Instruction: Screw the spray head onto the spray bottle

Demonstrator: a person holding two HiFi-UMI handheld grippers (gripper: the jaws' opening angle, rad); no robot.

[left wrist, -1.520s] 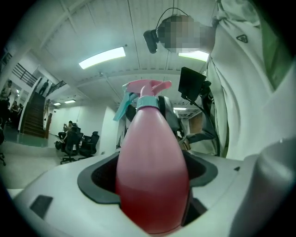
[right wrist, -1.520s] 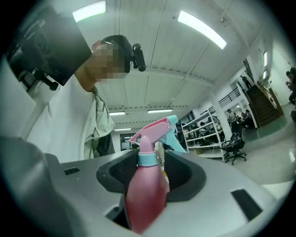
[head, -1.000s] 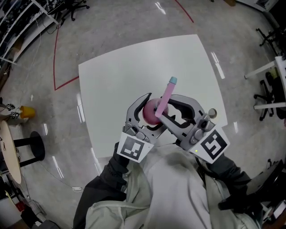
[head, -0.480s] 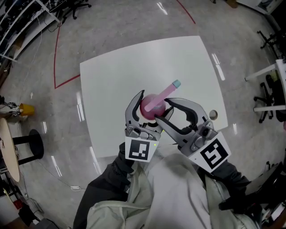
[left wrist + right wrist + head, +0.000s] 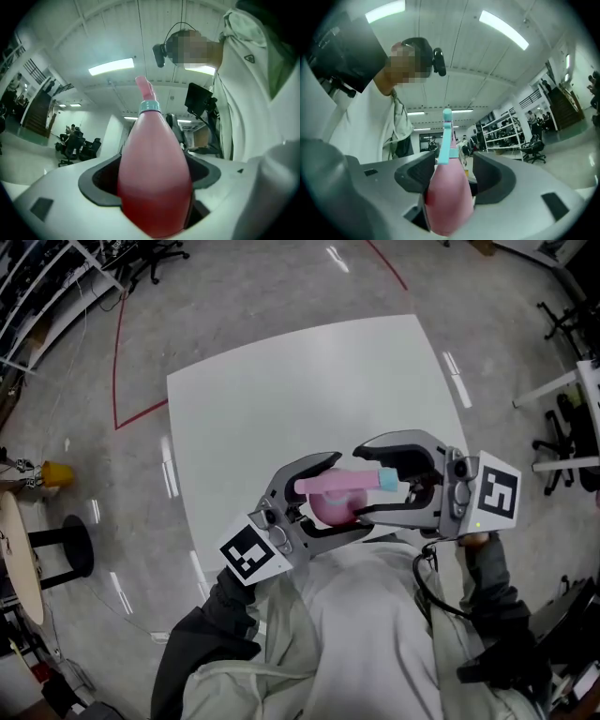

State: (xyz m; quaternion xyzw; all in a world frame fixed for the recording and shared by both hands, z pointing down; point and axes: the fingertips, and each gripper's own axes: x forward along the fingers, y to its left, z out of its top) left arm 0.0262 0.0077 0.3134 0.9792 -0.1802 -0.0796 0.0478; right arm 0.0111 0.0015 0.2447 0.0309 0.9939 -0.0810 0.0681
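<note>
Head view: the left gripper (image 5: 345, 493) reaches in from the near left and the right gripper (image 5: 361, 482) from the right. We note that they meet just in front of the person's chest, over the near edge of the white table (image 5: 253, 399). The pink spray bottle (image 5: 323, 512) is held clear of the table, between the left jaws. The spray head (image 5: 342, 483) lies across the bottle and points right, and its teal tip (image 5: 387, 480) sits inside the bow of the right jaws. Left gripper view: the jaws are clamped on the fat body of the bottle, which fills the gap between the pads. Beyond them the body narrows to a teal collar (image 5: 149, 107) with a pink spout on top, seen against a ceiling light (image 5: 111, 66). The head sits on the neck; we cannot tell how tightly it is screwed down. Right gripper view: the jaws stand apart, having just been opening. Between them stands the pink end of the spray head, with a teal strip running up to the tip. We see a clear gap beside the right pad. The left pad lies close to the pink surface, but the jaws do not press on it.
</note>
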